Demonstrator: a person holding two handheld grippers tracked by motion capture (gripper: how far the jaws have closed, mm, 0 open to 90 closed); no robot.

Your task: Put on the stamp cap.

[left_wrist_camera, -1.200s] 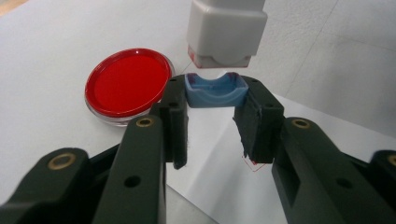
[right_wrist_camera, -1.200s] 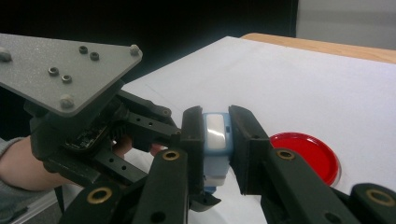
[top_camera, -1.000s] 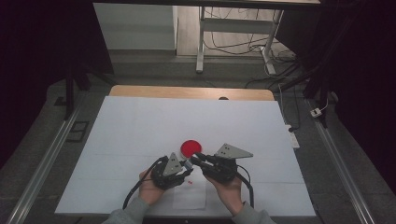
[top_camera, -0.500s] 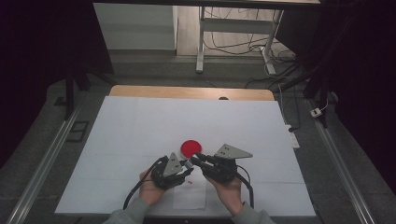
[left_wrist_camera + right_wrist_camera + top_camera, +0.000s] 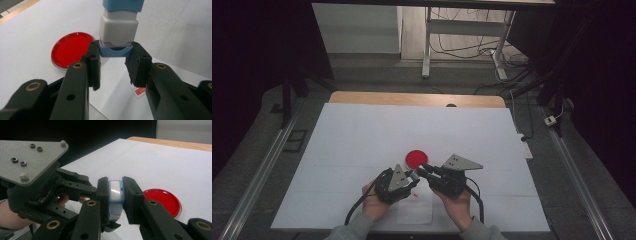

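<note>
From above I saw both grippers close together near the table's (image 5: 362, 130) near edge, meeting nose to nose over a small sheet of paper (image 5: 414, 210) that lay on the white cover. Between them was a stamp (image 5: 119, 30), a grey block with pale blue ends. My right gripper (image 5: 115, 195) had its jaws closed flat on the stamp's two sides, gripping it. In the right gripper view the stamp stood between those pads with its grey-white face toward the camera. My left gripper (image 5: 113, 66) had its jaws pressed against the stamp's lower blue cap, one pad on each side, so it too was clamped on the stamp. A red ink pad (image 5: 416, 158), round with a clear rim, sat on the cover just beyond the grippers, slightly left of the stamp in the left gripper view. On the paper under the left gripper's right jaw there was a small red square print (image 5: 138, 91). A grey three-cornered plate (image 5: 459, 163) topped the right gripper.
</note>
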